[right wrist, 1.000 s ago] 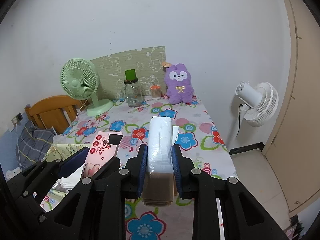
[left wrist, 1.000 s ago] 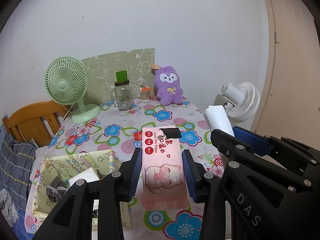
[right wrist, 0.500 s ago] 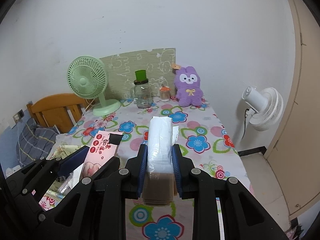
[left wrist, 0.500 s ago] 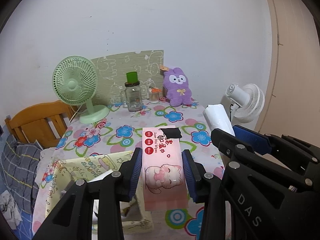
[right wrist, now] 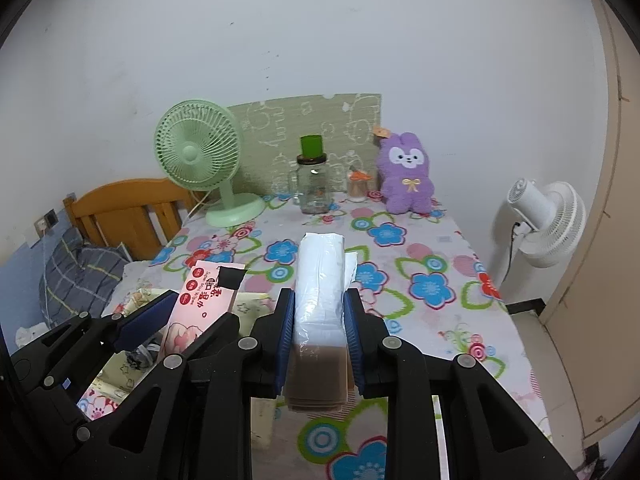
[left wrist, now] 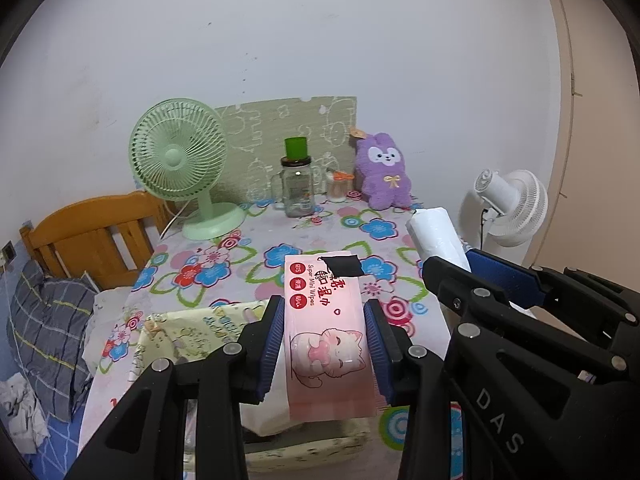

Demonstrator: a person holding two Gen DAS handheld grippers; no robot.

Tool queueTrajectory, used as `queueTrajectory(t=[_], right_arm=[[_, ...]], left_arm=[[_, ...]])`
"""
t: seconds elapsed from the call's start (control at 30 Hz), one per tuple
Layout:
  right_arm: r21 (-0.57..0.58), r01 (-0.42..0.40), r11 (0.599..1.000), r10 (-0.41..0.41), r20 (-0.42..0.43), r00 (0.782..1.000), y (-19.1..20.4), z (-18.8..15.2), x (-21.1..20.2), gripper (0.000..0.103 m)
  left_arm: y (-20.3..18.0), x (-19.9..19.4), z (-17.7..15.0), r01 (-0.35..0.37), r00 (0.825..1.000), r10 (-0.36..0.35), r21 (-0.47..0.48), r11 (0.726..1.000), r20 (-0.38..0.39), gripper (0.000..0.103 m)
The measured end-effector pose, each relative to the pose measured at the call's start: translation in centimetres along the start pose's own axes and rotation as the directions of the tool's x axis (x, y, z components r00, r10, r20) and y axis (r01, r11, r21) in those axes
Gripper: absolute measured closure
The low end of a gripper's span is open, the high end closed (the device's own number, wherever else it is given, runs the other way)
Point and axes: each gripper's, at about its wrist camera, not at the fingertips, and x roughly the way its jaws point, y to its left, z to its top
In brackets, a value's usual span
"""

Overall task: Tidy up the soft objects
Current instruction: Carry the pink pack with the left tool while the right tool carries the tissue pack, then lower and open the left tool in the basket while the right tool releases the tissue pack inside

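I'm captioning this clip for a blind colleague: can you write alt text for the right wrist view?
The right gripper grips a white plastic-wrapped tissue pack above a floral tablecloth. To its left, the left gripper holds a pink wet-wipes pack. Against the far wall stand a green fan, a glass jar and a purple plush bunny.

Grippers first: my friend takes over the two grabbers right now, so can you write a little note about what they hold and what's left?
Left gripper: shut on the pink wipes pack.
Right gripper: shut on the white tissue pack.
Both packs are held up over the near end of the flowery table, side by side.
The yellow fabric basket sits below, to the left, with a few small things already inside.
The purple plush bunny sits at the far end.
Done: both packs picked up.
Left: probably drop both into the basket, then maybe the bunny.
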Motion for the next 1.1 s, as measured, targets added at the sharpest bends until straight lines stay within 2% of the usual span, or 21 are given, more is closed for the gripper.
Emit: queueTrajectory(t=[0.7, 1.1], right_arm=[[-0.056, -0.106, 0.993, 0.101, -0.080, 0.992, 6.2, -1.2, 4.0, 0.075], [-0.070, -0.152, 0.986, 0.141, -0.137, 0.981, 8.4, -2.1, 6.3, 0.075]], left_arm=[[6.5, 2.4, -2.3, -0.079, 0.994, 0.075, -0.044, 0.996, -0.074, 0.062], [8.7, 4.3, -3.9, -0.091, 0.989, 0.082, -0.064, 0.994, -0.123, 0.062]])
